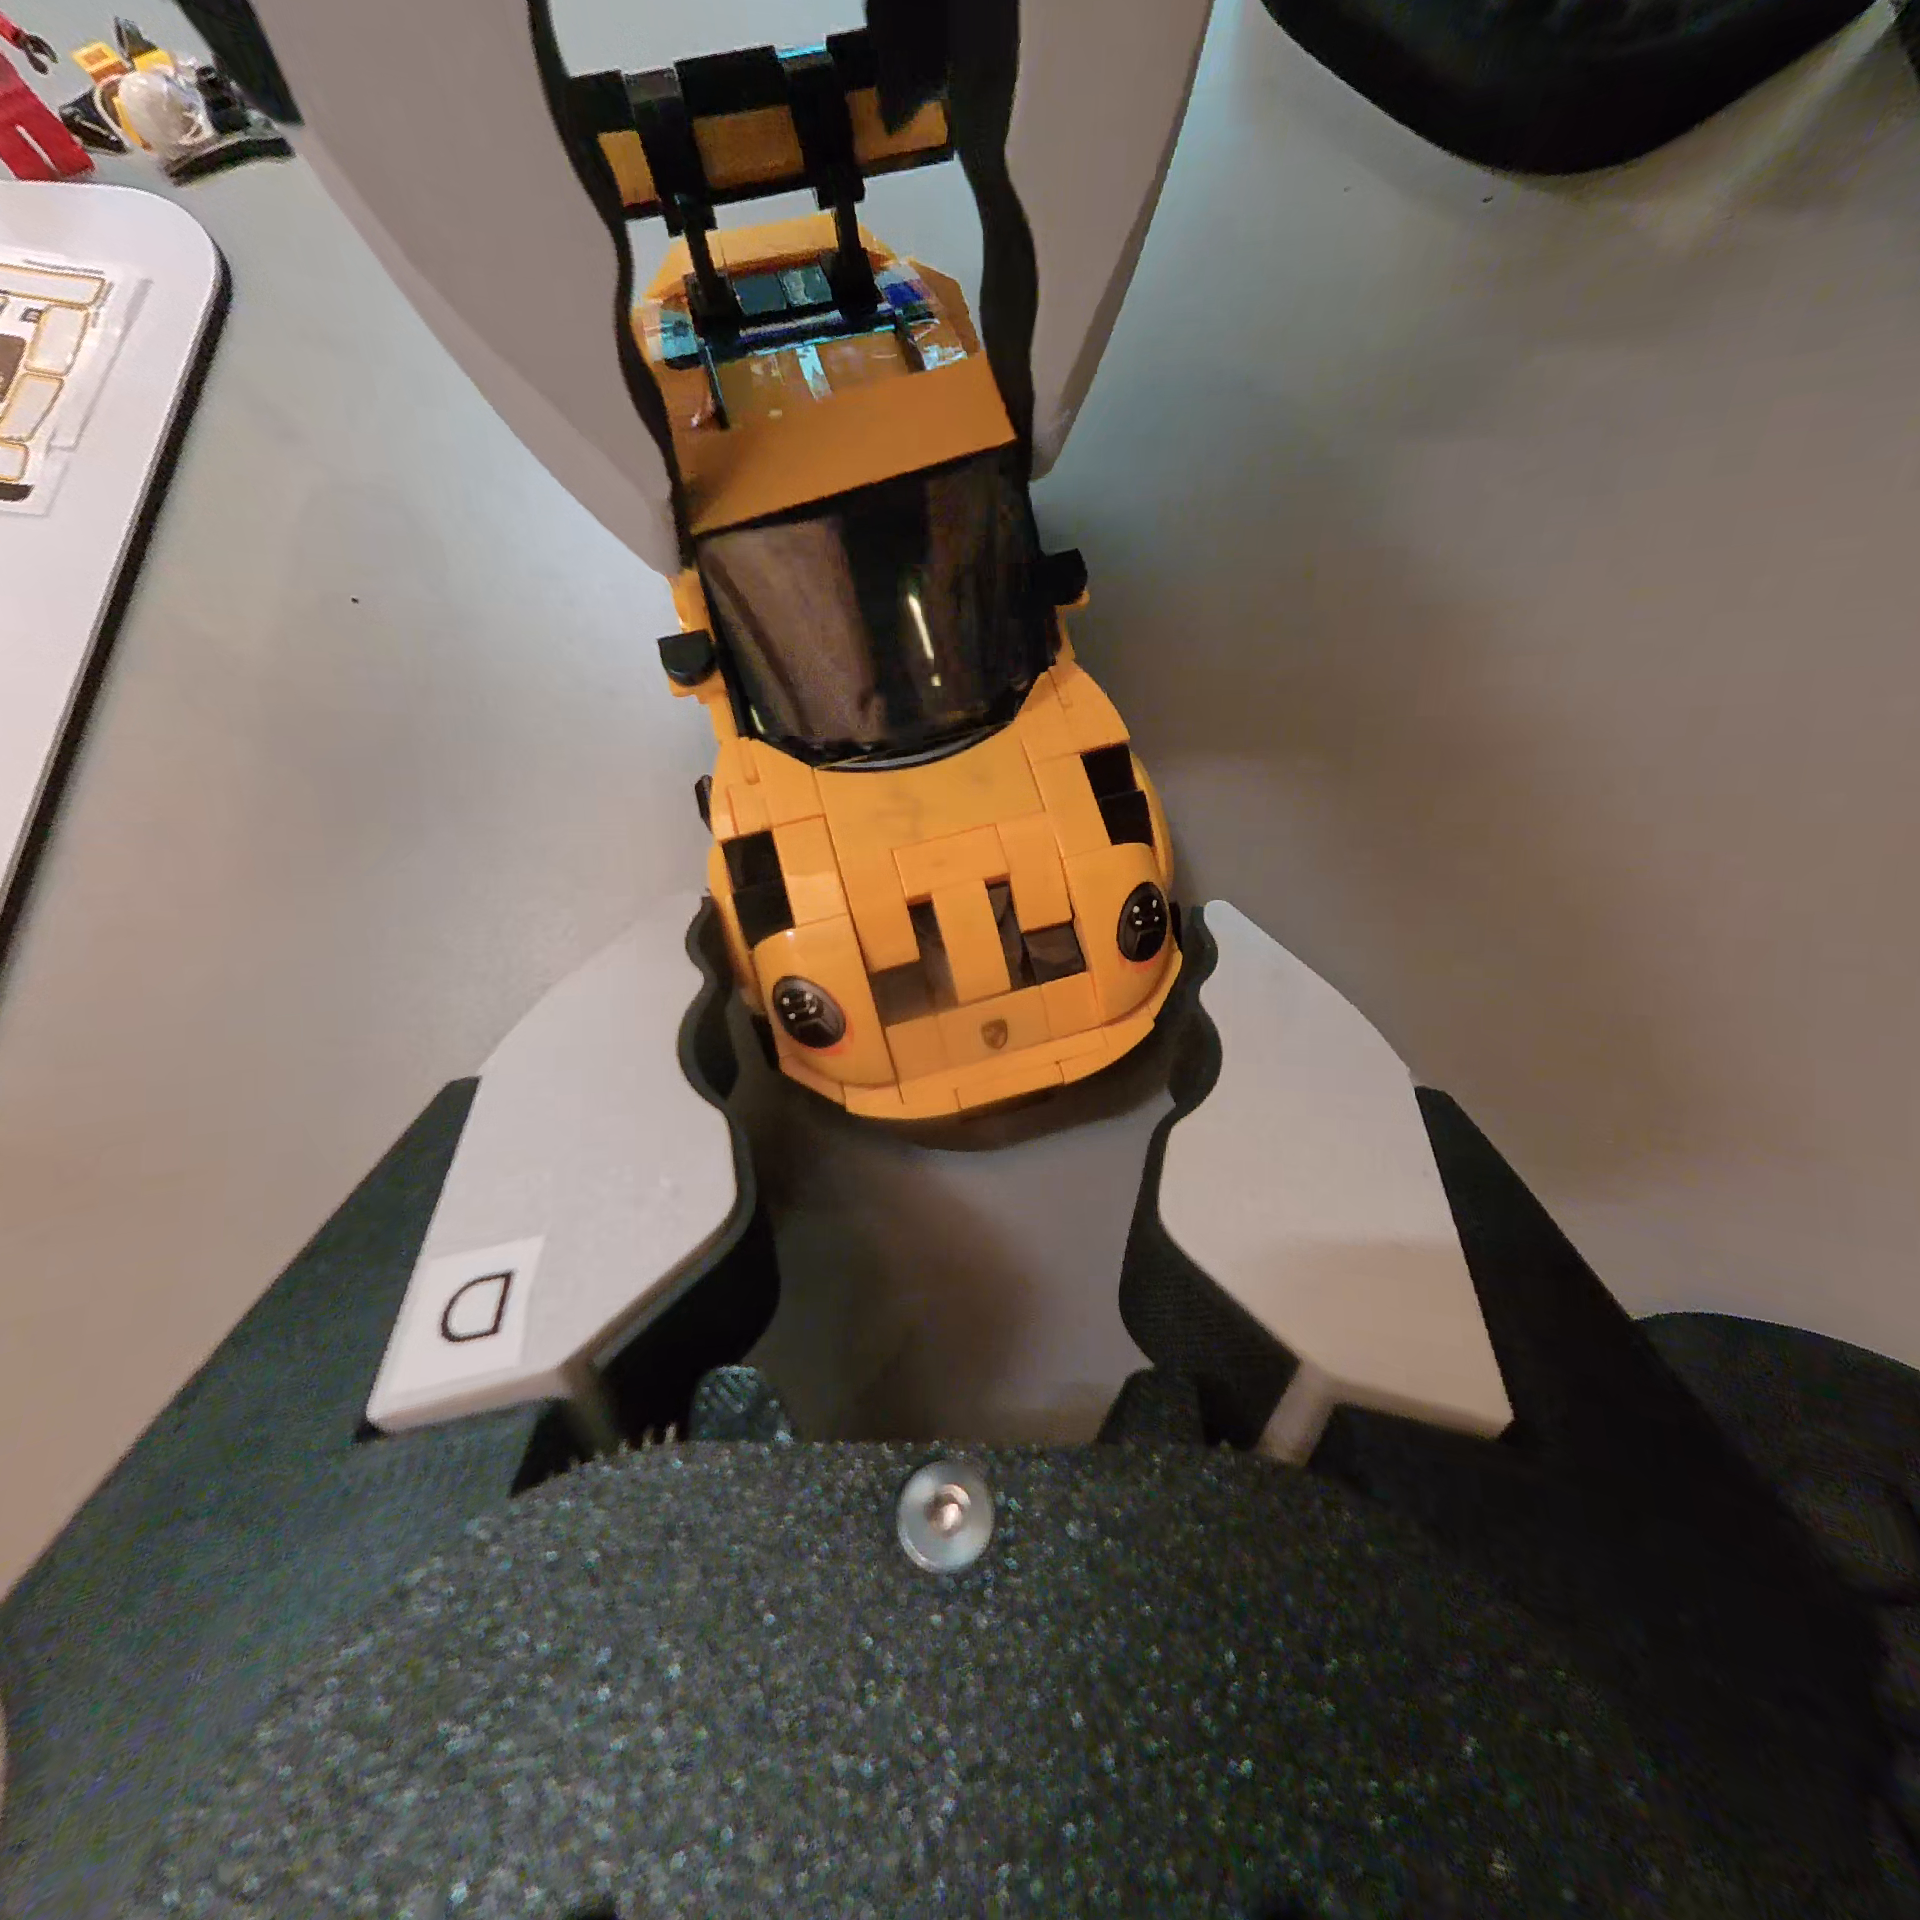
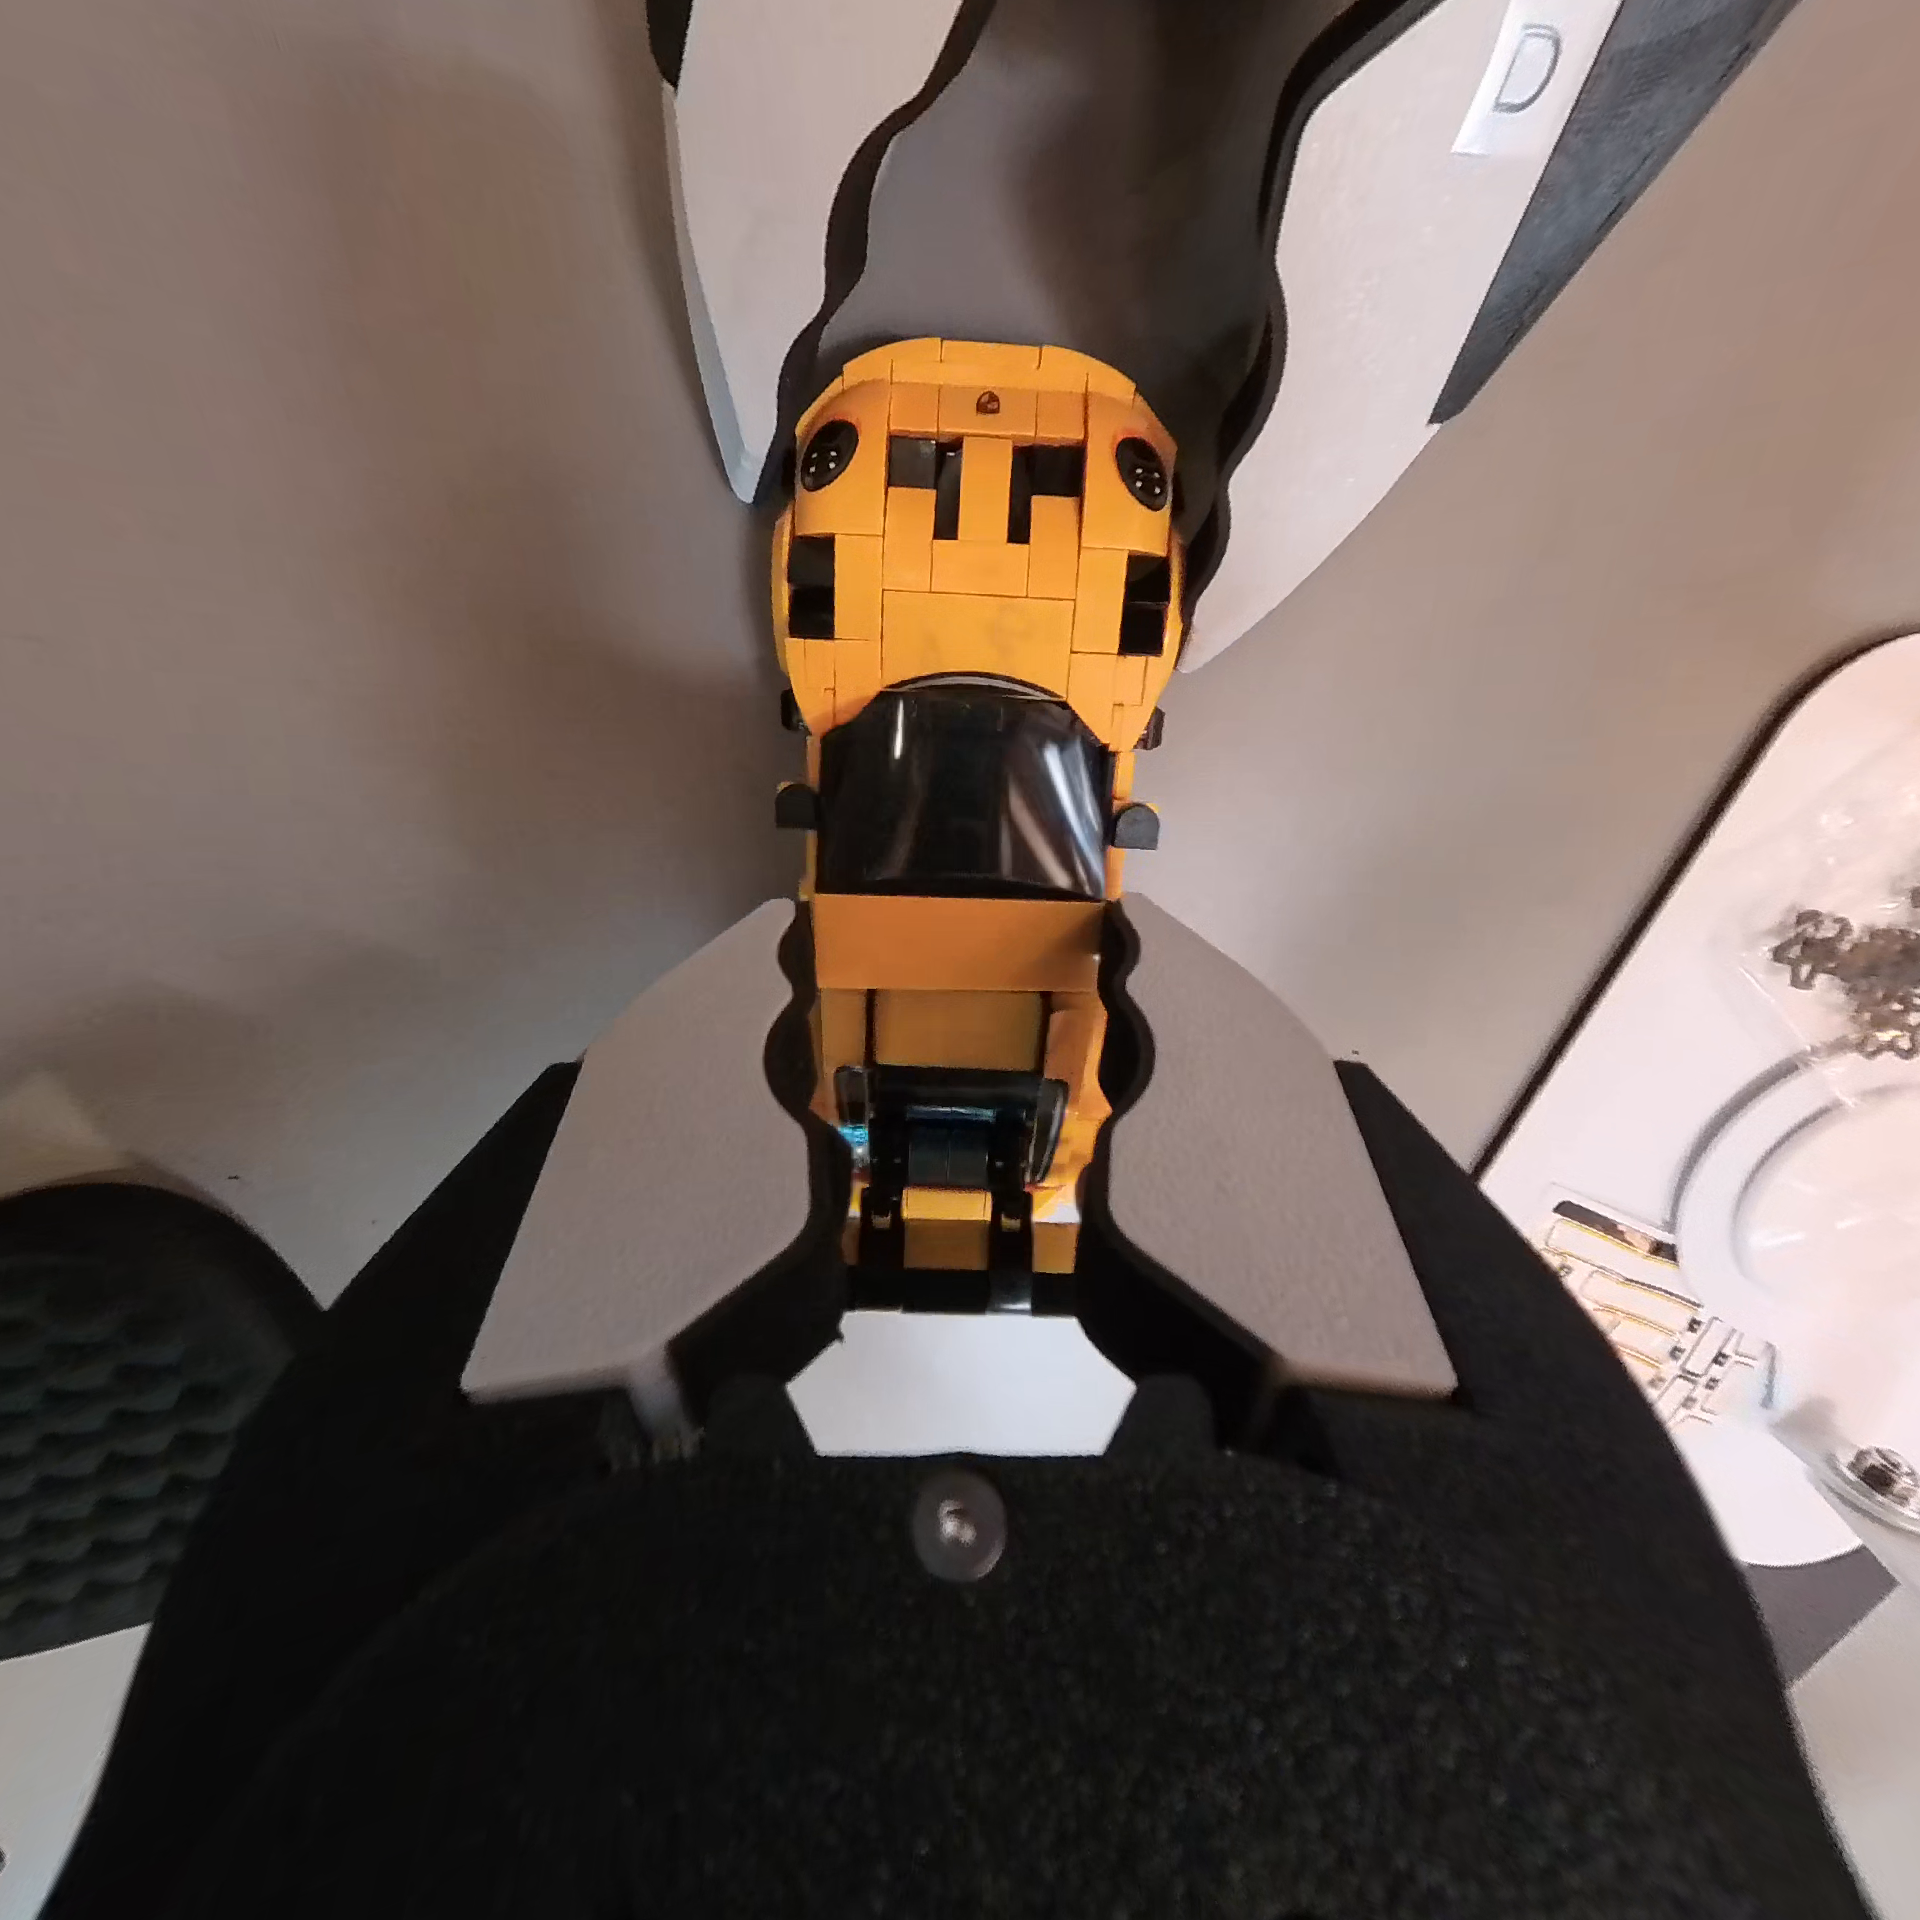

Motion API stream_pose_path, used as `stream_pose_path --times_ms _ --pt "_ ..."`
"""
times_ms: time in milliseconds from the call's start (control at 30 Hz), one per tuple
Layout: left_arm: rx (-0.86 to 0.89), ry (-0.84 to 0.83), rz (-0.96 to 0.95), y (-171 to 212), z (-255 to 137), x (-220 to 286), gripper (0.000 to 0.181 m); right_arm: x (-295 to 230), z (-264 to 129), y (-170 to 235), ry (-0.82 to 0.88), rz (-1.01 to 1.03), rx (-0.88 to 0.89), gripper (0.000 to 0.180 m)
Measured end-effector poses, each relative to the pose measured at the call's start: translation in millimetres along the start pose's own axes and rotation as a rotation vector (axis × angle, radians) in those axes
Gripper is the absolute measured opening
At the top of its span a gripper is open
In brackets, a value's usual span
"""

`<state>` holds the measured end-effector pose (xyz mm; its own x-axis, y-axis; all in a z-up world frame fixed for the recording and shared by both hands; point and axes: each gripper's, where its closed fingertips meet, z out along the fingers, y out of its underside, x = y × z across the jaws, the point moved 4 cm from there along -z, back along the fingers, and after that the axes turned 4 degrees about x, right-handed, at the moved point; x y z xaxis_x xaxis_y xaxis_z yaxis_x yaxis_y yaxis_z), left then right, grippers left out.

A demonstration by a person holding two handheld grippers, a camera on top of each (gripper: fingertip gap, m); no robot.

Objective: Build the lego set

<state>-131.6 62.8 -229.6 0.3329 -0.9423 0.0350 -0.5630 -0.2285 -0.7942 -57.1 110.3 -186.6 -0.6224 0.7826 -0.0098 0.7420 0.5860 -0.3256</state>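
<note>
A yellow Lego sports car point(image 1: 935, 821) with a dark windscreen and a black rear wing lies lengthwise between my two grippers, over the grey table point(image 1: 1455, 727). My left gripper point(image 1: 951, 935) is shut on the car's nose, its pads against both sides by the headlights. My right gripper point(image 2: 951, 914) is shut on the car's rear point(image 2: 956, 1039), behind the roof. Each gripper also shows from the far side in the other view: the right one point(image 1: 857, 499) at the roof, the left one point(image 2: 971, 577) at the hood. I cannot tell whether the wheels touch the table.
A white tray point(image 1: 114, 582) lies beside the car, with a sticker sheet point(image 2: 1621, 1309), a bag of small dark parts point(image 2: 1849, 966) and a clear dish point(image 2: 1787, 1195). Minifigure pieces point(image 1: 156, 104) lie at the far left. A black object point(image 1: 1558, 83) sits at the far right. The tips of one gripper are about 6 centimetres away from the tips of the other.
</note>
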Motion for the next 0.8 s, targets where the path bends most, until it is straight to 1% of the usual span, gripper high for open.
stream_pose_path --times_ms 367,433,533,600,667,733,800 --pt "0.000 0.000 0.001 0 0 0 0.082 0 3 0 0.022 -0.034 -0.057 0.053" --pt "0.000 0.000 0.000 0 0 1 0.082 1 1 1 0.036 -0.021 -0.048 0.057" --pt "0.000 -0.001 0.001 0 0 1 0.082 2 -6 -4 0.052 0.008 0.007 0.058" --pt "0.000 -0.001 0.002 0 0 1 0.082 1 -10 -11 0.064 0.016 0.063 0.055" --pt "0.001 -0.002 0.003 0 0 1 0.082 -1 -9 -20 0.066 0.034 0.115 0.047" --pt "0.001 -0.005 0.003 0 0 1 0.082 -1 -4 -20 0.087 0.044 0.107 0.042" --pt "0.000 -0.011 0.003 0 0 1 0.082 0 2 -18 0.085 0.063 0.094 0.041"
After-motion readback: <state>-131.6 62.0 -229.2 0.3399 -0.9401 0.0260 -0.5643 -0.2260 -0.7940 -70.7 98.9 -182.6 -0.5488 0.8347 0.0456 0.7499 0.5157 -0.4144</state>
